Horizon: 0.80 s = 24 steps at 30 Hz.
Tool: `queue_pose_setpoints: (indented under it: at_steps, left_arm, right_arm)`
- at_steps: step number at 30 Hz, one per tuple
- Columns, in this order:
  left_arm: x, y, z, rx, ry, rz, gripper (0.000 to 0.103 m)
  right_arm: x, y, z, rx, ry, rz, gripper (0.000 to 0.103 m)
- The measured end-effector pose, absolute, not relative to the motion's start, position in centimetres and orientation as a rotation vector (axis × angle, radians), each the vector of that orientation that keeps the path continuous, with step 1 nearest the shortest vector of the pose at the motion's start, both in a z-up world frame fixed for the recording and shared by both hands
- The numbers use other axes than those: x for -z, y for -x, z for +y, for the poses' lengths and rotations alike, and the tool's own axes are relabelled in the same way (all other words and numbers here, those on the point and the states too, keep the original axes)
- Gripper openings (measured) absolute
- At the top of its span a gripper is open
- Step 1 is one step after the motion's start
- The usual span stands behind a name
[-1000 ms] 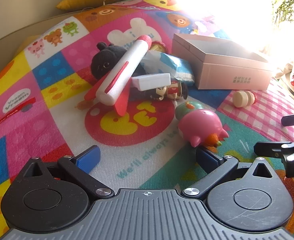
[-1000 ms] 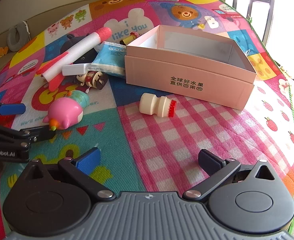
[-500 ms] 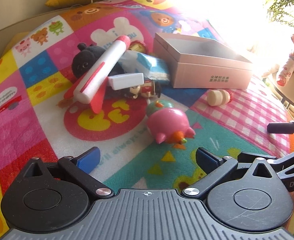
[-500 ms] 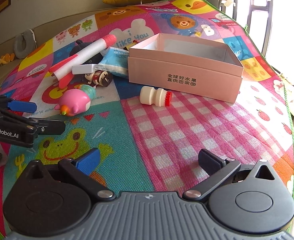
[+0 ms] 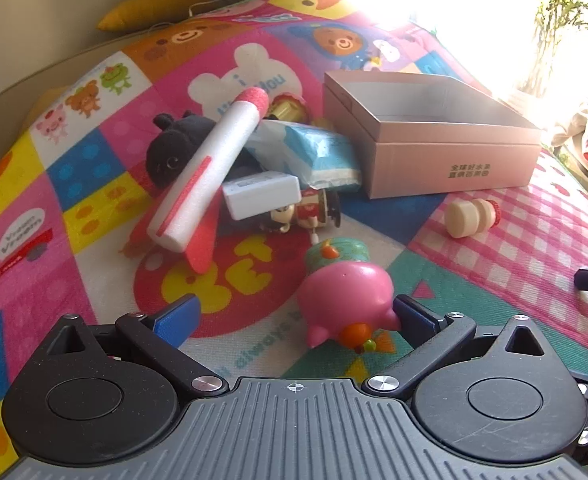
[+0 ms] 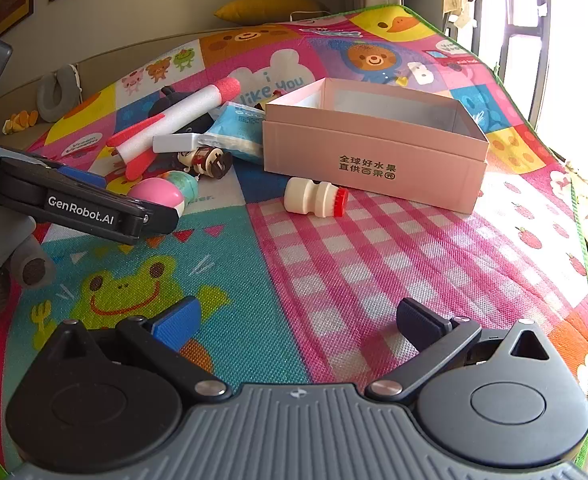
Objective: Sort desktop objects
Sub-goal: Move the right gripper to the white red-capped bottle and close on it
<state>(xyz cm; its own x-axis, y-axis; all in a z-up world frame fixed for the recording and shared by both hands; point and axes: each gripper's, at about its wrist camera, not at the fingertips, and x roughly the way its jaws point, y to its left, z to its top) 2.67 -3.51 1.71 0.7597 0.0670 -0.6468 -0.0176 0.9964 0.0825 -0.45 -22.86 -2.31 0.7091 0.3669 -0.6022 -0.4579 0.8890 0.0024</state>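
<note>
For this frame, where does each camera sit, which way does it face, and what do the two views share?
Left wrist: on the left gripper, low over the mat, facing the pink pig toy between its open fingers; a right gripper finger shows at the right edge.
Right wrist: on the right gripper, open, facing the pink box; left gripper shows at the left.
Shared: pig toy, box, foam rocket, white bottle.

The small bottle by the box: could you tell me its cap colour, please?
Red, on a cream bottle; clearest in the right wrist view.
</note>
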Motion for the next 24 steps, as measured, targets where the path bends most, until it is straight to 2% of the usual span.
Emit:
queue_pose_setpoints:
  at_steps: [8, 14, 18, 24]
  left_arm:
    - [-1.8, -1.1, -1.2, -0.213, -0.138, 0.602, 0.103]
    - [-2.6, -1.3, -0.1, -0.075, 0.034, 0.638, 0.103]
    - [-2.5, -1.5, -0.7, -0.068, 0.055, 0.652, 0.103]
    - [-2.7, -0.5, -0.2, -0.083, 0.098, 0.635, 0.103]
  right_arm:
    - [2.4, 0.5, -22.7, -0.453, 0.153, 0.626, 0.103]
    - [2.4, 0.6, -22.7, -0.453, 0.153, 0.619, 0.103]
    - [1.7, -0.2, -22.4, -0.465, 0.161, 0.642, 0.103]
    - [-0.6, -3.3, -20.9, -0.405, 0.170, 0.521, 0.100]
